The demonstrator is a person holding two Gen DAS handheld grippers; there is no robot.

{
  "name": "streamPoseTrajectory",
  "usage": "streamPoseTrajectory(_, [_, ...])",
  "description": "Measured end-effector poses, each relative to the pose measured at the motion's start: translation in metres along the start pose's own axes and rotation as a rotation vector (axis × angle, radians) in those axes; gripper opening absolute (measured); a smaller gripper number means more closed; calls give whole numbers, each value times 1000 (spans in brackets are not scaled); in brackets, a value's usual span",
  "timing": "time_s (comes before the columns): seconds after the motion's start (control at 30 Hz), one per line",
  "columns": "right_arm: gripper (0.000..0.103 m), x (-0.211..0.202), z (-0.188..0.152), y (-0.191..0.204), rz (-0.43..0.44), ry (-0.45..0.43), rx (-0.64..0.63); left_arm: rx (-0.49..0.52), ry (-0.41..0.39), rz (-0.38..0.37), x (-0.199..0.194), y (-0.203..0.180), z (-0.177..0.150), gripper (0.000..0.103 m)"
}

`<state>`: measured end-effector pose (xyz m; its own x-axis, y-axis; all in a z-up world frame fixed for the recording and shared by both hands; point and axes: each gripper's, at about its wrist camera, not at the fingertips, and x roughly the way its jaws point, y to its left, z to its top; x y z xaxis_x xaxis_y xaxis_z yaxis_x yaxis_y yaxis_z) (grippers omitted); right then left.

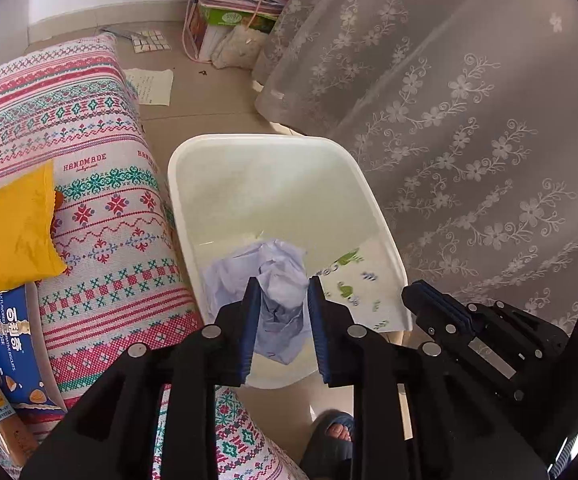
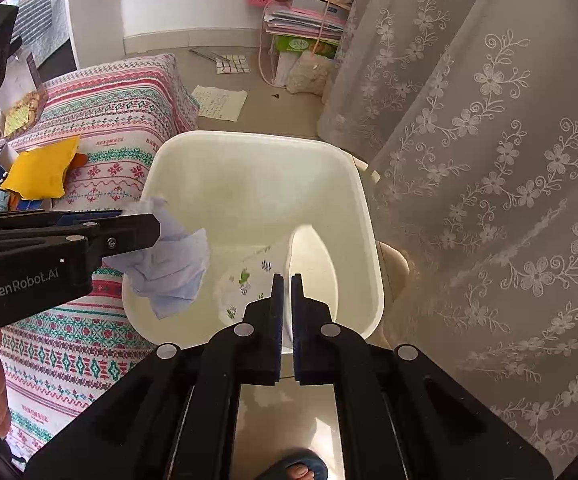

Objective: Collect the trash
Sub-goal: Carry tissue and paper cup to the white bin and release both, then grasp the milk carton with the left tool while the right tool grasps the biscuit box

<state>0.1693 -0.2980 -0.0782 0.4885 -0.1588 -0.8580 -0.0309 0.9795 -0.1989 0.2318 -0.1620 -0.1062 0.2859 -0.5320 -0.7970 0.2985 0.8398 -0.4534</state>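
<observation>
I see the left hand-held gripper [image 1: 281,286] pinching crumpled pale-blue paper [image 1: 277,280] over the white bin [image 1: 385,240]. The right hand-held gripper [image 2: 286,280] is clamped on a white printed paper cup [image 2: 257,280] at the bin's near rim. Lace curtain [image 2: 489,160] crowds the bin's right side; a patterned cushion [image 1: 101,208] butts its left, carrying a yellow snack bag [image 1: 9,228] and a biscuit box [image 1: 9,344]. Tiled floor [image 1: 209,112] beyond holds a paper sheet [image 1: 151,86]. A slippered foot [image 1: 335,436] shows below.

right gripper [image 2: 285,280] pinches paper cup [image 2: 289,264] over bin [image 2: 369,240] — left gripper [image 2: 145,228] holds tissue [image 2: 173,268].
</observation>
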Motion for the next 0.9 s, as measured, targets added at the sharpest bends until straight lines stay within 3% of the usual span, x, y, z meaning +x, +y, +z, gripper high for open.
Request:
streamPoseTrajectory(0.03, [31,0,0,1,-4,0,1,3,-3,3,-1,0,-1,36])
streamPoseTrajectory(0.1, [39,-3,1,2,-13,-20,-4,5,-13,21,-4,0,-2,59])
streamPoseTrajectory(0.3, [45,-12,7,1,-1,-52,15,-40,-34,32,-25,15,-2,59])
streamPoseTrajectory(0.53, [54,-24,14,3,30,-107,49,-138,-77,115,-66,50,-7,59])
streamPoseTrajectory(0.77, [59,-31,21,27,147,-115,50,-221,-108,292,-108,85,-29,65])
streamPoseTrajectory(0.9, [63,-32,24,46,245,-90,54,-295,-87,349,-122,107,-48,67])
